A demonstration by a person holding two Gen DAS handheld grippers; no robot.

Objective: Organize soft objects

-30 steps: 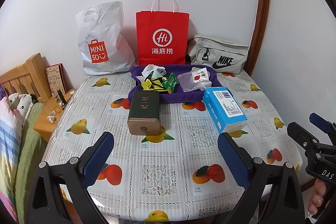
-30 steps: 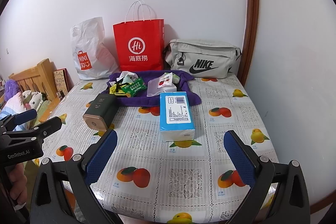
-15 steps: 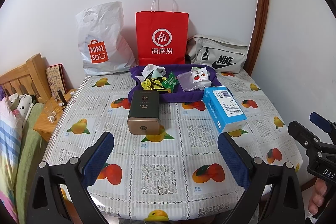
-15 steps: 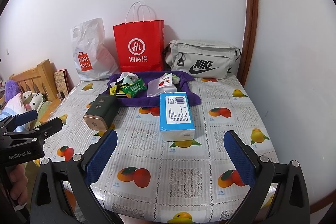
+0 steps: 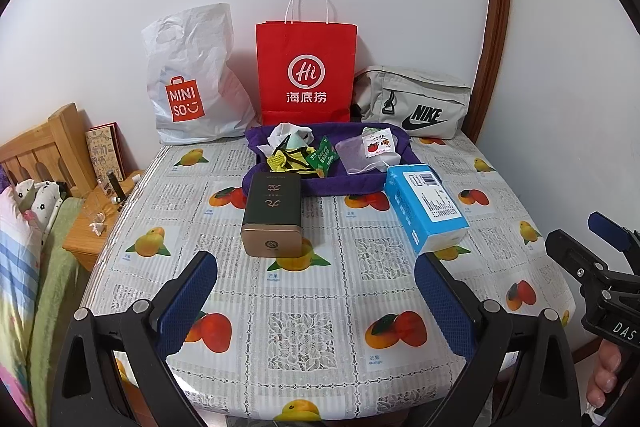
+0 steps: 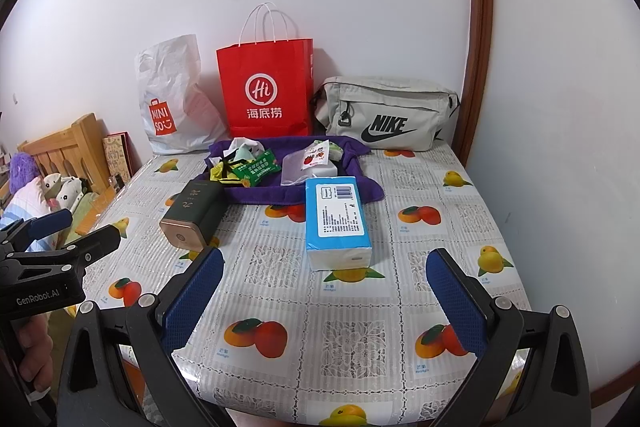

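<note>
Left wrist view shows the table (image 5: 304, 323) under its fruit-print cover, and along its far edge against the wall stand the white plastic bag (image 5: 192, 79), the red paper bag (image 5: 306, 75) and the grey sling bag (image 5: 416, 103). In front of them, near the middle of the far edge, lies the purple cloth (image 5: 360, 183), with small soft packets heaped on it: a green sachet (image 5: 324, 159) and a clear pouch (image 5: 374, 151). The blue tissue pack (image 5: 426, 211) lies just beside the cloth's right corner; the dark tin (image 5: 272, 215) lies on its side touching the cloth's near edge. My left gripper (image 5: 316, 295) is spread wide, holding nothing, over the near edge. My right gripper (image 6: 326, 293) is likewise spread and empty.
</note>
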